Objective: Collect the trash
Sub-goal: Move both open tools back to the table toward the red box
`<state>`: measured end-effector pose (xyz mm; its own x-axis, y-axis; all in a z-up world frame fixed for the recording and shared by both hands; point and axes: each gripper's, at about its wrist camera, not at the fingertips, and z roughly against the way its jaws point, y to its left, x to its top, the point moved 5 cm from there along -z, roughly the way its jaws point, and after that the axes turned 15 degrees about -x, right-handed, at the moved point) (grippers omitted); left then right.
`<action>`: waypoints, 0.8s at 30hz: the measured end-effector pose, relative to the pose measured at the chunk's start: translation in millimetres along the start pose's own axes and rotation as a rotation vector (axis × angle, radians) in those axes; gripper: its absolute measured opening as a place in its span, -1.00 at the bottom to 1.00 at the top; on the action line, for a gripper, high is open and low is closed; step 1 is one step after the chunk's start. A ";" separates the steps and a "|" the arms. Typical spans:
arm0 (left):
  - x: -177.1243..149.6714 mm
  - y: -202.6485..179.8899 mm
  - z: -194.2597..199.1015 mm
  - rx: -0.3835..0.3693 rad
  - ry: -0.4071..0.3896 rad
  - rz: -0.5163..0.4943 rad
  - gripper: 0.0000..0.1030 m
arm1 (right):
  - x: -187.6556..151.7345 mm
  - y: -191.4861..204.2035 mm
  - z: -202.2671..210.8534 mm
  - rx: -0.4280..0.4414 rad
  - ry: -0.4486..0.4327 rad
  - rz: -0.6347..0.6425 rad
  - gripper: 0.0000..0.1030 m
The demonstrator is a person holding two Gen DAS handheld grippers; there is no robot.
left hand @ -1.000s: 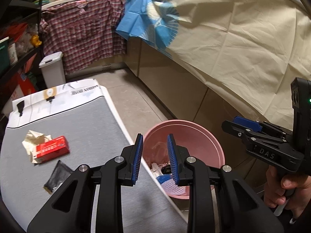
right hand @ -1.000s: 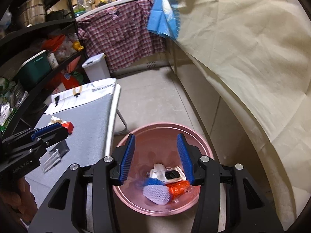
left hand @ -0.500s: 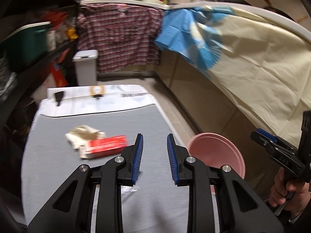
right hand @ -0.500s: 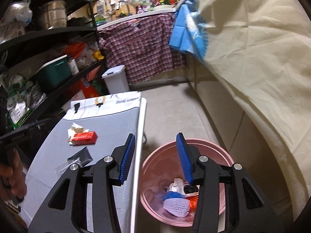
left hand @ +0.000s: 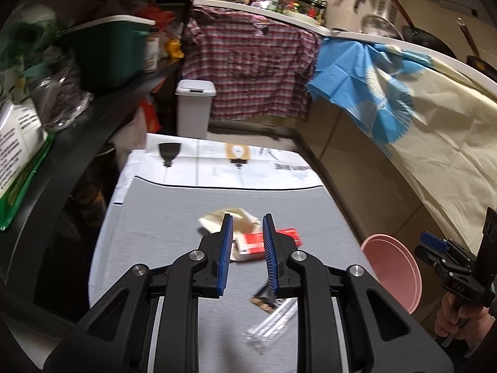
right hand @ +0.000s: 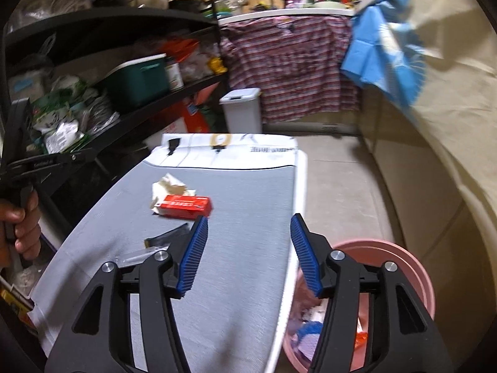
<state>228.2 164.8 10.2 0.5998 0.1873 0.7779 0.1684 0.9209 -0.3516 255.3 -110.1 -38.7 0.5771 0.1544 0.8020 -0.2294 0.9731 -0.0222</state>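
On the grey table top (left hand: pixel 155 233) lie a red box (left hand: pixel 287 237) on crumpled beige paper (left hand: pixel 214 219), a black wrapper (left hand: pixel 264 298) and a clear plastic wrapper (left hand: pixel 273 323). My left gripper (left hand: pixel 247 221) hovers above them, pointing at the red box; its jaws are closing and grip nothing. The right gripper (right hand: pixel 249 217) hangs over the table's right edge, jaws opening, nothing between them. It sees the red box (right hand: pixel 184 206), the paper (right hand: pixel 167 186) and the black wrapper (right hand: pixel 167 236) ahead to the left. A pink bin (right hand: pixel 403 267) holding trash stands on the floor to the right.
Black shelving (right hand: pixel 130 118) packed with goods runs along the left. A white lidded bin (left hand: pixel 195 107) stands beyond the table. A plaid shirt (left hand: pixel 254 68), a blue cloth (left hand: pixel 357 84) and a beige sheet (left hand: pixel 450 143) drape the counter on the right. Tiled floor (right hand: pixel 335 186) lies between table and counter.
Both grippers have swung left, from over the pink bin to over the table. The left jaws have narrowed a little. The right jaws have spread wider.
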 end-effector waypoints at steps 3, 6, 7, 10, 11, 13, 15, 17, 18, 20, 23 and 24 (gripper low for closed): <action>-0.3 14.2 0.6 0.016 0.002 0.012 -0.62 | 4.2 19.1 -17.8 0.035 0.002 0.043 0.18; -0.2 30.1 1.1 0.031 0.003 0.026 -0.62 | 7.4 37.1 -40.1 0.074 0.021 0.084 0.26; -0.6 33.7 1.3 0.035 0.004 0.029 -0.62 | 8.2 43.5 -48.6 0.084 0.027 0.099 0.28; -1.7 47.0 1.1 0.047 0.006 0.044 -0.62 | 10.3 59.3 -72.7 0.118 0.044 0.133 0.41; -2.8 51.8 0.4 0.053 0.009 0.048 -0.62 | 10.5 63.0 -79.0 0.127 0.050 0.139 0.47; -4.6 59.0 -0.4 0.059 0.014 0.053 -0.62 | 11.2 72.5 -96.4 0.150 0.064 0.153 0.53; -6.9 65.8 -1.6 0.065 0.020 0.059 -0.62 | 11.5 80.9 -112.7 0.175 0.082 0.160 0.64; -9.4 71.8 -3.6 0.069 0.027 0.065 -0.62 | 9.8 89.3 -127.3 0.211 0.110 0.176 0.70; -10.5 73.7 -4.6 0.068 0.031 0.068 -0.62 | 8.6 95.1 -135.6 0.229 0.128 0.192 0.71; -13.1 76.6 -7.5 0.068 0.041 0.068 -0.62 | 6.2 106.0 -149.2 0.256 0.158 0.231 0.71; -15.4 77.8 -12.5 0.062 0.054 0.067 -0.62 | 5.0 117.3 -163.5 0.281 0.184 0.268 0.75; -16.0 77.8 -14.0 0.059 0.057 0.067 -0.62 | 6.0 120.2 -168.5 0.290 0.195 0.273 0.75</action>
<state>242.7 228.7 -36.9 0.6517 0.2314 0.7223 0.0805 0.9258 -0.3693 363.2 36.7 -137.2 0.5955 0.4555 0.6617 -0.5886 0.8080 -0.0266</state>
